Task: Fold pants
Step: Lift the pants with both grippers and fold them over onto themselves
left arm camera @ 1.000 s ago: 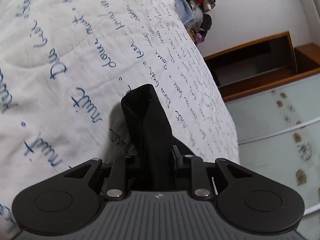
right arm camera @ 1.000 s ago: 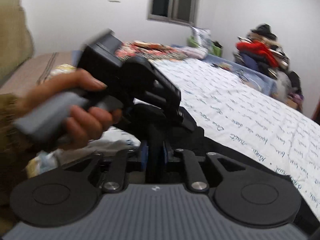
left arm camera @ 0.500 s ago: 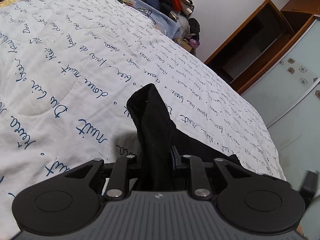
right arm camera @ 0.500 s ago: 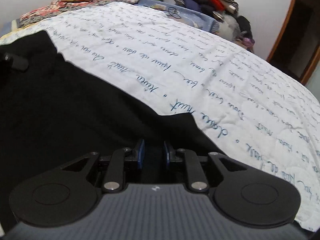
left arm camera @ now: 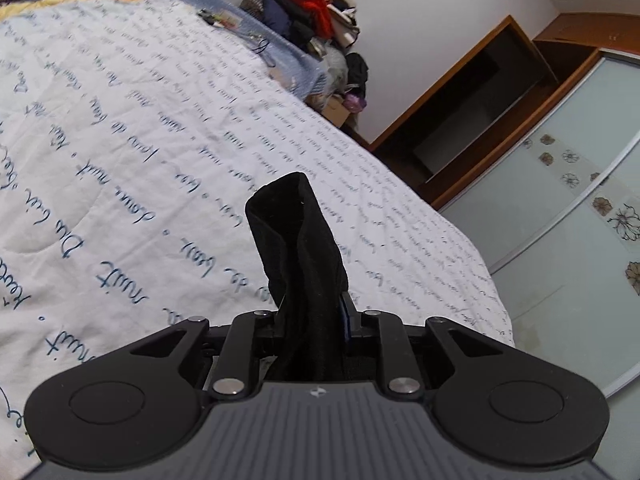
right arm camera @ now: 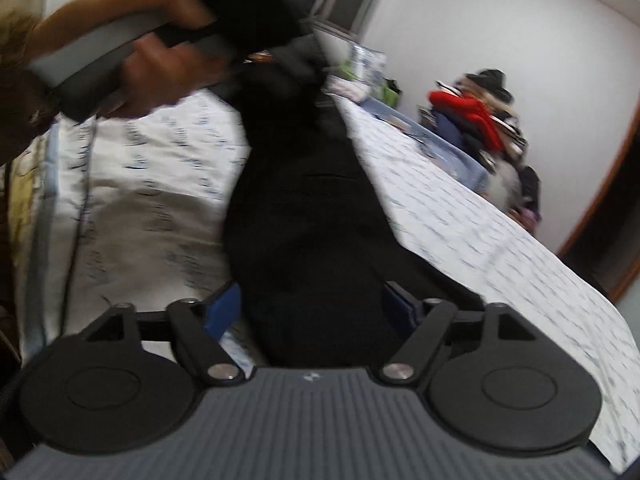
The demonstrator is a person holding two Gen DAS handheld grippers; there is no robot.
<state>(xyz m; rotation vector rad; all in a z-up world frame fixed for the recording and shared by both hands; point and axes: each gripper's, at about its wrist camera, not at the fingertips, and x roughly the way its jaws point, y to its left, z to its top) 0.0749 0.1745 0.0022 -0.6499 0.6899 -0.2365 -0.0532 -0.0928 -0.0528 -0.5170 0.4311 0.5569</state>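
two grippers: left gripper clamped on one black pants, right gripper wide apart

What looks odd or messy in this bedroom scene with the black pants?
The black pants hang as a crumpled strip instead of lying flat on the white quilt: the left gripper pinches one bunched end, while the right gripper has its jaws apart around the cloth. A heap of clothes is piled beyond the bed.
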